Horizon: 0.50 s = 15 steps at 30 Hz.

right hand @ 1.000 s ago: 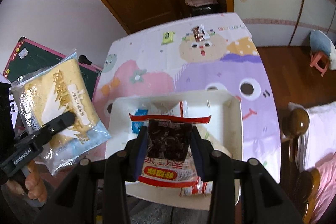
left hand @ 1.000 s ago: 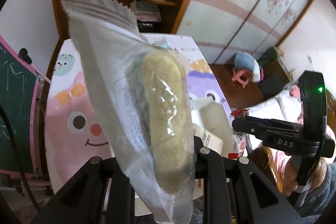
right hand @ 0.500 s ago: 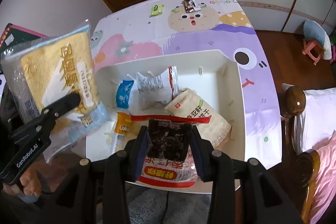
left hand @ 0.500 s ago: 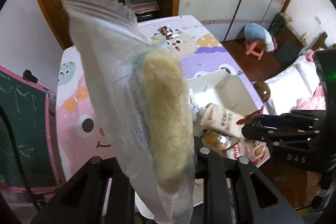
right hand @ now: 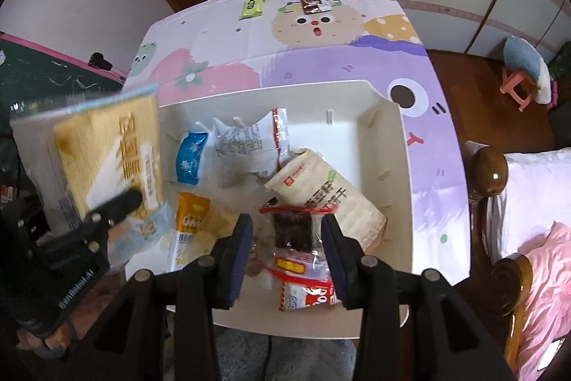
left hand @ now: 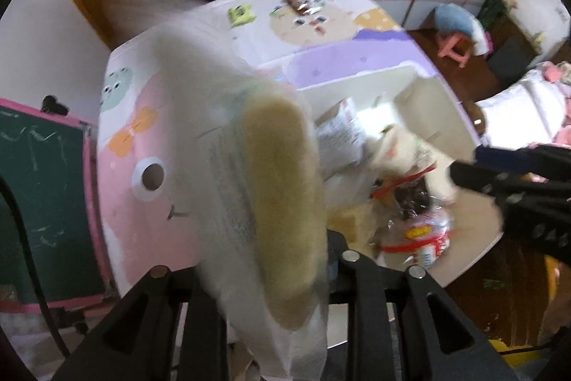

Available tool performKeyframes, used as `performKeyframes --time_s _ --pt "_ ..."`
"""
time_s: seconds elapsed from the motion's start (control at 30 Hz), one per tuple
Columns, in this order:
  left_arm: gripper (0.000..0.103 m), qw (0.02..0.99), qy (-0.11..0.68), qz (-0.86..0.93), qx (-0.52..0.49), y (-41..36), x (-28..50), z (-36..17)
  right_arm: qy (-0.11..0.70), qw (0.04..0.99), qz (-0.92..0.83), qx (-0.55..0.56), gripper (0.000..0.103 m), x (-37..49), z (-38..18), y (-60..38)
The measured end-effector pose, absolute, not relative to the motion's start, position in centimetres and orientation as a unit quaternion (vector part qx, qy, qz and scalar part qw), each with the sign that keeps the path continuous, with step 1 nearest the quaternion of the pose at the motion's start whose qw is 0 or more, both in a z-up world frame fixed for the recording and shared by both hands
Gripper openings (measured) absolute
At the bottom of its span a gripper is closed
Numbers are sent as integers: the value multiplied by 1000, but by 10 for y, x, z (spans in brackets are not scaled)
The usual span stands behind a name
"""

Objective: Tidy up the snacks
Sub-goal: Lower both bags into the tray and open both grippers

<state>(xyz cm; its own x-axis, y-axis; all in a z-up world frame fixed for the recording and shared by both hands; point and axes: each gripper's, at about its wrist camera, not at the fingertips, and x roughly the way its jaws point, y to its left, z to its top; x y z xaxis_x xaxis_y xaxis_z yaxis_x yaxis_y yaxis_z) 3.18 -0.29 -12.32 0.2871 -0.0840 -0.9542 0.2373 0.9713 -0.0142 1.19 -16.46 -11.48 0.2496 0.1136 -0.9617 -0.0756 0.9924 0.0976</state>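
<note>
My left gripper point(left hand: 271, 256) is shut on a clear-wrapped yellow cake packet point(left hand: 278, 199), held upright over the left edge of the white box point(right hand: 399, 145); the packet also shows in the right wrist view point(right hand: 103, 152). My right gripper point(right hand: 287, 238) is open above the box's near side. The red-and-clear packet of dark snack point(right hand: 299, 249) lies in the box between its fingers, apart from them. The box also holds a blue packet point(right hand: 191, 158), a white packet point(right hand: 249, 145), an orange packet point(right hand: 189, 231) and a beige bag point(right hand: 328, 199).
A green packet point(right hand: 251, 8) and a brown packet point(right hand: 310, 2) lie at the table's far end on the cartoon tablecloth point(right hand: 321, 59). A chalkboard point(left hand: 35, 195) stands left of the table. A bed point(right hand: 528, 220) and wooden post point(right hand: 489, 172) are right.
My right gripper opened and let the red-and-clear packet drop into the box. My left gripper swung the cake packet down and right towards the box; it is blurred.
</note>
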Motion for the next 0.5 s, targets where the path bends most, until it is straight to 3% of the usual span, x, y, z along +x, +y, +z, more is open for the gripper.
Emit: performKeyframes --time_s 0.03,0.07,0.13,0.5 --pt "40 799 590 -97 66 -3 31 -125 609 791 55 13 40 13 -115 -165" --pt "59 798 591 -95 66 -2 31 -127 609 791 53 12 40 13 -116 -165" --pt "76 803 585 -92 64 0 31 -124 611 790 51 13 40 14 -117 -165" --pt "79 810 575 -82 82 -1 23 -117 613 788 52 10 40 13 -121 -158"
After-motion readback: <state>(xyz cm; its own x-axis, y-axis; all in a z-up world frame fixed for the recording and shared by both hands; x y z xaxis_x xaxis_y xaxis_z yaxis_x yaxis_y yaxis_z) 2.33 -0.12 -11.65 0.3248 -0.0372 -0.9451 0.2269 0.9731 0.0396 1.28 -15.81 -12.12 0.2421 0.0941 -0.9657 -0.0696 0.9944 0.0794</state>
